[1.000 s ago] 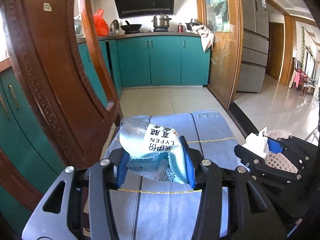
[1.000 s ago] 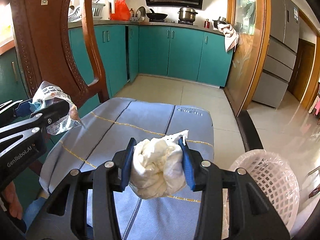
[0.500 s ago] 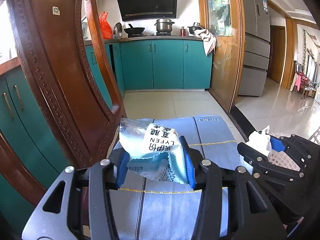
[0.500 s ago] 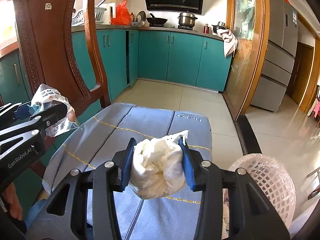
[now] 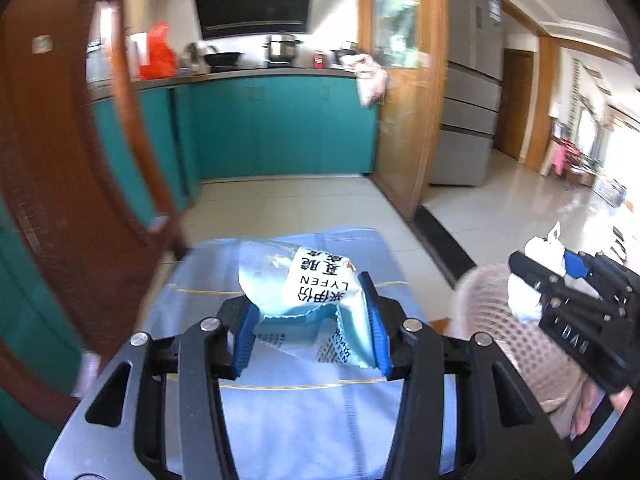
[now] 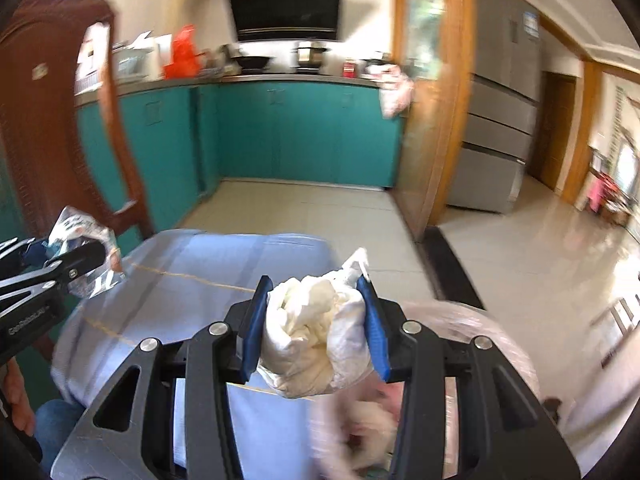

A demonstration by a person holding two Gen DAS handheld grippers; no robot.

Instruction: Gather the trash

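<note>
My left gripper [image 5: 310,322] is shut on a torn light-blue plastic wrapper [image 5: 304,280] with a white printed label, held above the blue-grey tablecloth [image 5: 288,420]. My right gripper [image 6: 316,322] is shut on a crumpled white tissue wad [image 6: 316,336]. That wad hangs over the near left rim of the white mesh basket [image 6: 472,344], which has some trash in it. In the left wrist view the right gripper [image 5: 536,280] and its tissue [image 5: 528,304] sit above the basket [image 5: 504,328] at the right. The left gripper [image 6: 64,256] and wrapper [image 6: 80,236] show at the right wrist view's left edge.
A carved wooden chair back [image 5: 52,168] stands close on the left. The table's far edge [image 6: 248,240] drops to a tiled floor [image 5: 304,204]. Teal cabinets [image 6: 304,132] line the far wall, and a wooden door frame [image 5: 416,112] and fridge [image 5: 468,112] stand to the right.
Both grippers have swung to the right with their loads. The basket now sits under the right gripper and fills more of the left wrist view; the chair has slid left.
</note>
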